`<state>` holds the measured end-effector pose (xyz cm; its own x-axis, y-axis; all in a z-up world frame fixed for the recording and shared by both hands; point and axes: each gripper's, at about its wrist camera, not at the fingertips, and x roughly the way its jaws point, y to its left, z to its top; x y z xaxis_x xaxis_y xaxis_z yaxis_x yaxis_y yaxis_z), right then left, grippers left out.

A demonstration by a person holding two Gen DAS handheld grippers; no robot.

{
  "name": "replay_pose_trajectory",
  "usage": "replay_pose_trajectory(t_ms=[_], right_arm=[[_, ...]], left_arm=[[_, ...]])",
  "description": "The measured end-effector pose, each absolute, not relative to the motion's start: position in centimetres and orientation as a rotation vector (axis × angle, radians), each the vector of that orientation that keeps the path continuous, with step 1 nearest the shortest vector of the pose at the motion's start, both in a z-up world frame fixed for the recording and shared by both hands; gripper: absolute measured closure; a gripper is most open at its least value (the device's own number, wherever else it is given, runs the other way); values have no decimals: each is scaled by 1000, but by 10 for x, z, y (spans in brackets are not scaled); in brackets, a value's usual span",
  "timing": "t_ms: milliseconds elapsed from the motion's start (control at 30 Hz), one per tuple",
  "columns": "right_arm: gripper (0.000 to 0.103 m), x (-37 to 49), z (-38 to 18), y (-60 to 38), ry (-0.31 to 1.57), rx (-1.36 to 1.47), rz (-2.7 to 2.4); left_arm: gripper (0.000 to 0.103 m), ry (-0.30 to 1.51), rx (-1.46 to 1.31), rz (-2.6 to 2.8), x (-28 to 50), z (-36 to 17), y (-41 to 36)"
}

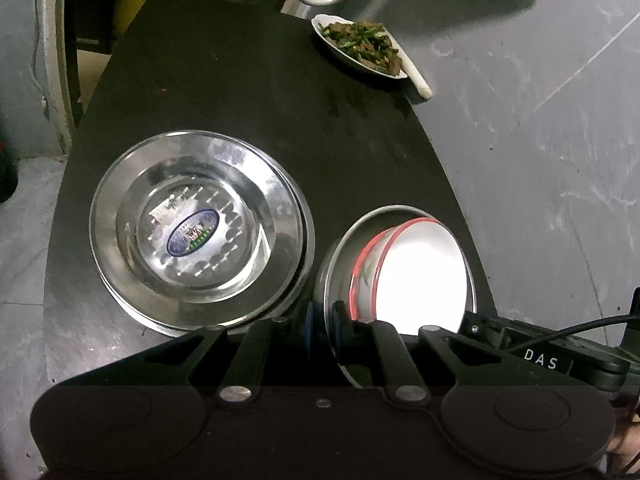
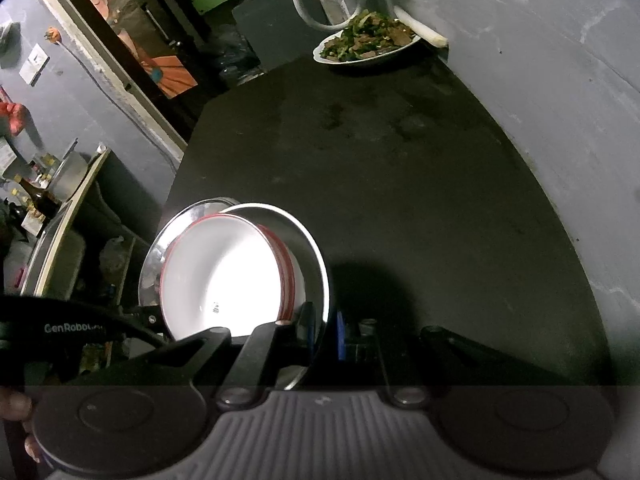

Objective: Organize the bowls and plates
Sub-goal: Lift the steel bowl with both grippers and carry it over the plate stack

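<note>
A steel bowl (image 1: 340, 268) (image 2: 310, 248) holds a nested pair of white bowls with red rims (image 1: 420, 272) (image 2: 216, 264). My left gripper (image 1: 323, 320) is shut on the steel bowl's near rim, one blue pad on each side of the wall. My right gripper (image 2: 324, 328) is shut on the same bowl's rim from the opposite side; its body (image 1: 540, 356) shows in the left wrist view. The bowl looks tilted; I cannot tell whether it touches the table. A stack of steel plates (image 1: 196, 228) lies just left of it, its edge (image 2: 150, 268) peeking out behind the bowl.
The black table (image 1: 240, 80) (image 2: 400, 160) ends in a curved right edge over grey floor. A white plate of cooked greens and meat (image 1: 360, 46) (image 2: 368, 40) sits at the far edge beside a white stalk (image 1: 416, 76). Cluttered shelves (image 2: 48, 200) stand at the left.
</note>
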<state>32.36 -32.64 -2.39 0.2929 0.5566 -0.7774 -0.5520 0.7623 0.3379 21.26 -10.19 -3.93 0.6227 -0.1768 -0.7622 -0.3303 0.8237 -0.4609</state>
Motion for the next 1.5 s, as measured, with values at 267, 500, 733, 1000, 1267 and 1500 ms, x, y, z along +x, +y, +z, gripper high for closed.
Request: replay_pose_trajectory(t_ms=[267, 500, 733, 1000, 1267, 1500], right_arm=[[92, 327, -18, -314, 1020, -3, 766], [92, 330, -15, -301, 1015, -15, 793], [92, 333, -14, -279, 1008, -41, 839], [91, 331, -14, -249, 1007, -84, 895], [91, 330, -17, -221, 1017, -128, 942], [91, 329, -24, -199, 1036, -164, 968]], left_arm=[[94, 879, -640, 121, 213, -33, -91], [94, 859, -654, 148, 209, -29, -80], [94, 839, -677, 196, 202, -28, -64], [94, 816, -712, 264, 192, -27, -44], [95, 805, -751, 323, 181, -32, -25], [96, 819, -778, 377, 175, -40, -10]])
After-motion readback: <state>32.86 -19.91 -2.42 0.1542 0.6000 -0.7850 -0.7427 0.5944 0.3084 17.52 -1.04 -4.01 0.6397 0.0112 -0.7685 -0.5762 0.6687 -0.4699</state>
